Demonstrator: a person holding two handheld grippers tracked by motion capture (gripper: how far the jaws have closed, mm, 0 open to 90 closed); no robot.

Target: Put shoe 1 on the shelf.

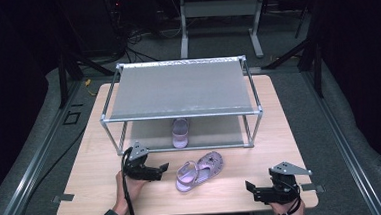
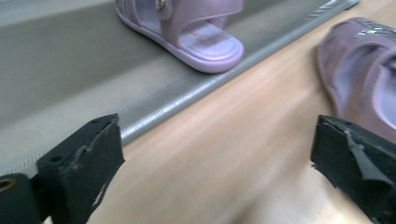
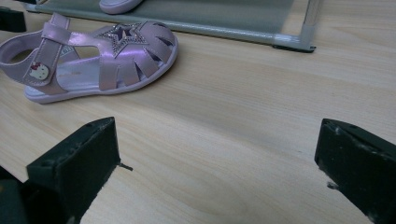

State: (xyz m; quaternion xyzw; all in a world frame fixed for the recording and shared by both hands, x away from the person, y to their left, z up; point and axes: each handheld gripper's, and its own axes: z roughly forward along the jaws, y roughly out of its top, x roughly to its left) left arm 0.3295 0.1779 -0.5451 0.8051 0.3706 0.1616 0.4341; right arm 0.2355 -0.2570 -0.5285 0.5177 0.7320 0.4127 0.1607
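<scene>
We note a lilac sandal (image 1: 199, 171) lying on its sole on the wooden table (image 1: 264, 193), in front of the rack (image 1: 180, 90), between the two grippers. A second sandal (image 1: 180, 132) sits on the rack's lower shelf (image 1: 215, 131), toe toward us. The left gripper (image 1: 158, 169) lies just beside the near sandal's heel end, jaws spread wide, nothing between them. The right gripper (image 1: 250, 187) rests near the table's front right edge, well apart from the sandal, jaws wide and empty.
</scene>
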